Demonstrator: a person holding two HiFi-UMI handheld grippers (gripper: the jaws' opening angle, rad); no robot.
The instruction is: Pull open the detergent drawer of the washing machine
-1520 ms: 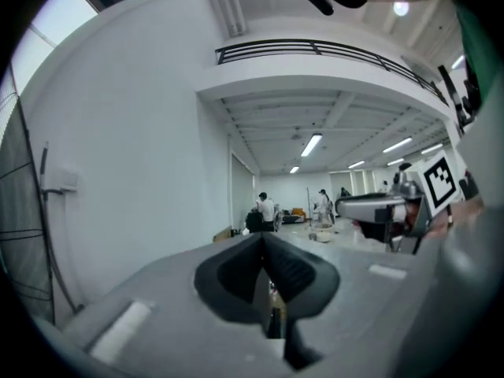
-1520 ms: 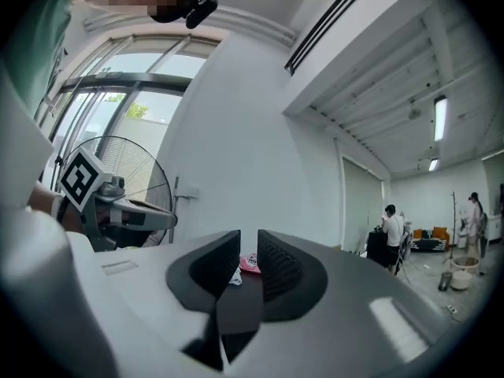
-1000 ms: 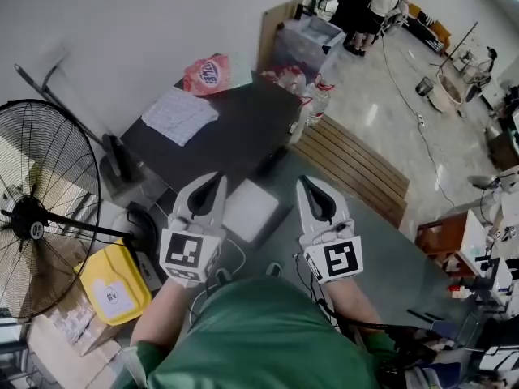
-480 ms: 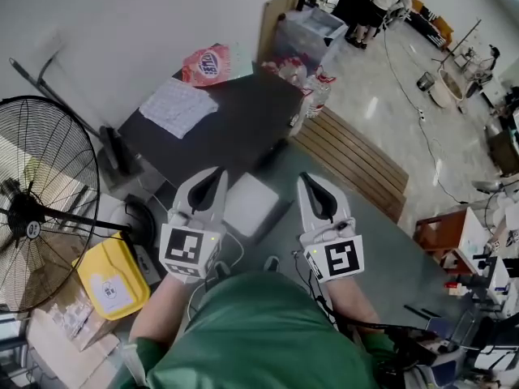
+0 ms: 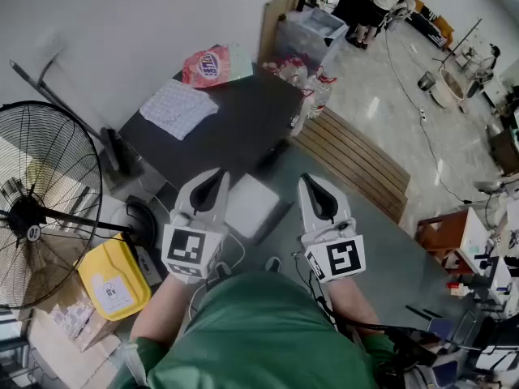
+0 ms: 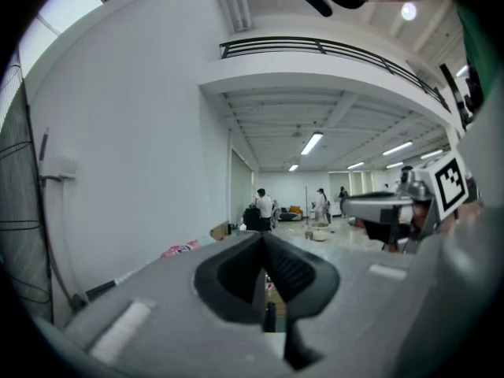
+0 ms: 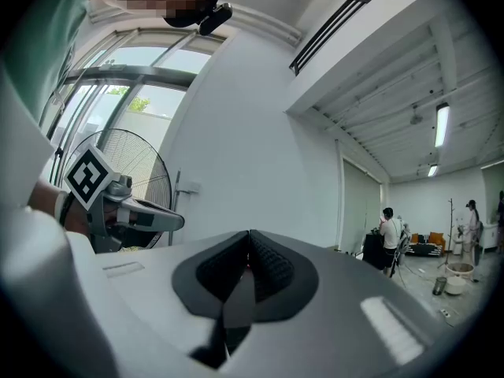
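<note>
In the head view my left gripper (image 5: 220, 173) and right gripper (image 5: 305, 178) are held side by side in front of the person's green top, both pointing level and away. Each is shut with nothing between its jaws. The left gripper view shows its own shut jaws, my left gripper (image 6: 264, 235), with the right gripper (image 6: 391, 208) beside it. The right gripper view shows my right gripper (image 7: 250, 234) shut, and the left gripper (image 7: 135, 212) at its side. I cannot make out a washing machine or a detergent drawer in any view.
Ahead and below stands a dark-topped unit (image 5: 235, 132) with a white cloth (image 5: 178, 108) and a red bag (image 5: 208, 65) on it. A white box (image 5: 250, 207) lies beneath the grippers. A big fan (image 5: 36, 217), a yellow container (image 5: 113, 280) and a slatted wooden bench (image 5: 354, 166) surround them.
</note>
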